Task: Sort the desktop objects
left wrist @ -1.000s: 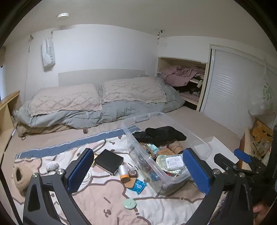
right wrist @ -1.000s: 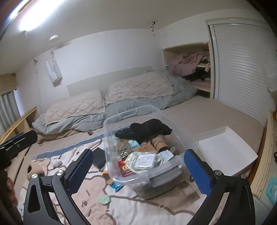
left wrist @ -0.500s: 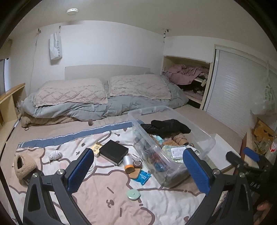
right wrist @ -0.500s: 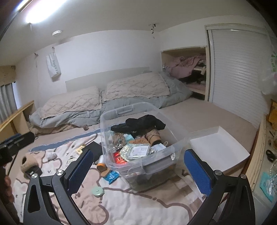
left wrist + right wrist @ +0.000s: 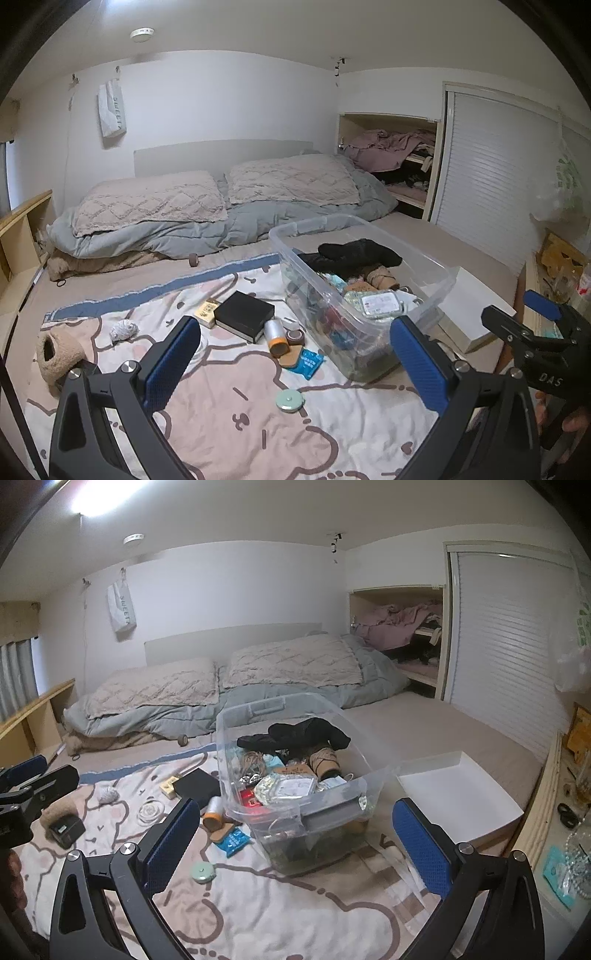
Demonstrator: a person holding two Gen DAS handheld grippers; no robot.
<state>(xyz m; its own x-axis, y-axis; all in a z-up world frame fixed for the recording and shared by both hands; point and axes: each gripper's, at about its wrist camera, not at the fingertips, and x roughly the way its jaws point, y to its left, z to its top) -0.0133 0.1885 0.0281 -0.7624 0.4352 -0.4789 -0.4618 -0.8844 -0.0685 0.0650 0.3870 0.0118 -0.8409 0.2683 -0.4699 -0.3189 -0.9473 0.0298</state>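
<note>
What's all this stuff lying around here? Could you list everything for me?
Clear bin: one, see-through plastic, on the blanket, full of odds and ends.
Black cloth: one, on top of the bin's contents.
Black box: one, on the blanket left of the bin.
Small bottle: one, silvery with orange end, lying beside the black box.
Blue packet: one, by the bin's near corner.
Round disc: one, pale green, nearest on the blanket.
White tray: one, empty, right of the bin.
Pillows: two, beige, at the bed's head.
Left claw: blue pads, open, empty.
Right claw: blue pads, open, empty.
</note>
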